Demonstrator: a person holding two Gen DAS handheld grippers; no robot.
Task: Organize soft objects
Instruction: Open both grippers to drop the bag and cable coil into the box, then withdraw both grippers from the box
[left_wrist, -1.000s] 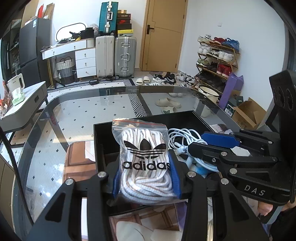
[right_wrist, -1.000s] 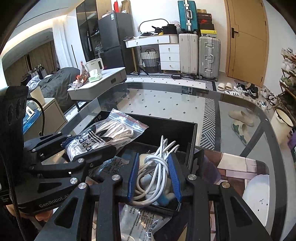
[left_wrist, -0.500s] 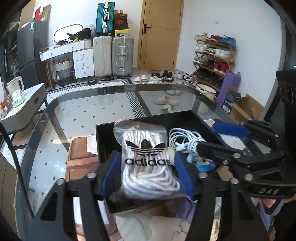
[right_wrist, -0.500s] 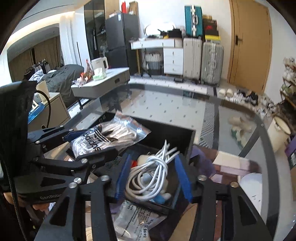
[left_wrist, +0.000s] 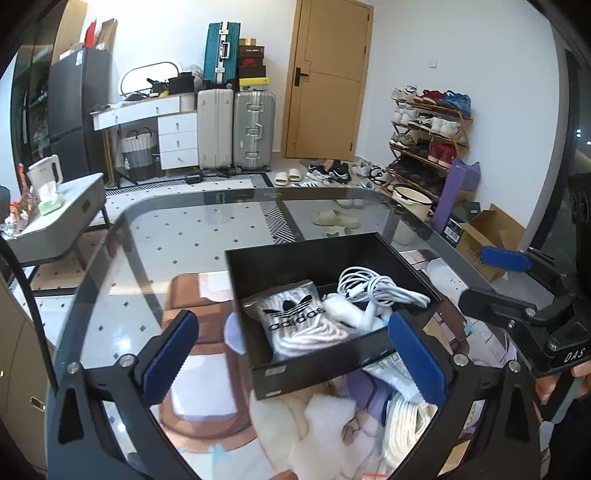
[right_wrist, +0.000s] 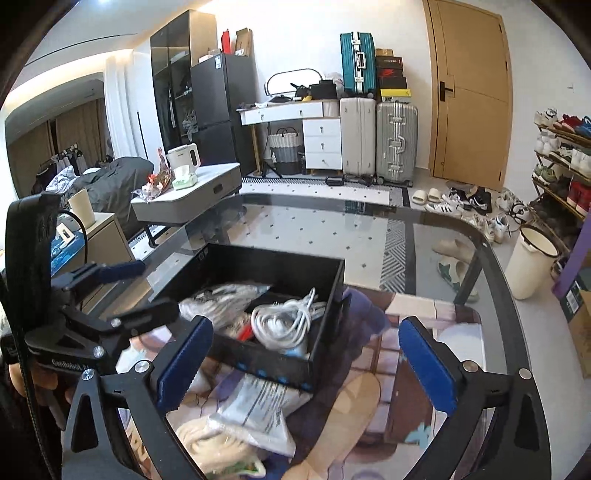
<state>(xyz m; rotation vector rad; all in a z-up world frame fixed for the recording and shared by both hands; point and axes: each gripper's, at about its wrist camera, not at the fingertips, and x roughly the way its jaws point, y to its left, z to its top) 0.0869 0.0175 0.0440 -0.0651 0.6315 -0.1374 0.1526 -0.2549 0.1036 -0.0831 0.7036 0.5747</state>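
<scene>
A black box (left_wrist: 303, 254) stands on the glass table. In it lie a clear Adidas bag of white laces (left_wrist: 299, 321) at the left and a coil of white cable (left_wrist: 373, 288) at the right. My left gripper (left_wrist: 291, 354) is open and empty, pulled back above the box's near edge. My right gripper (right_wrist: 303, 354) is open and empty, also back from the box (right_wrist: 325, 354), where the cable coil (right_wrist: 284, 325) and bag (right_wrist: 221, 299) show. Each gripper shows in the other's view.
Near the box's front lie a plastic packet (right_wrist: 258, 406), a bag of white cord (left_wrist: 402, 424) and cream fluffy fabric (left_wrist: 325, 417). The glass table edge (left_wrist: 122, 229) curves at the left and far side. A patterned mat (right_wrist: 424, 332) lies to the right.
Both grippers opened wide and drew back. The left let go of the Adidas bag and the right let go of the cable coil; both now lie in the box.
</scene>
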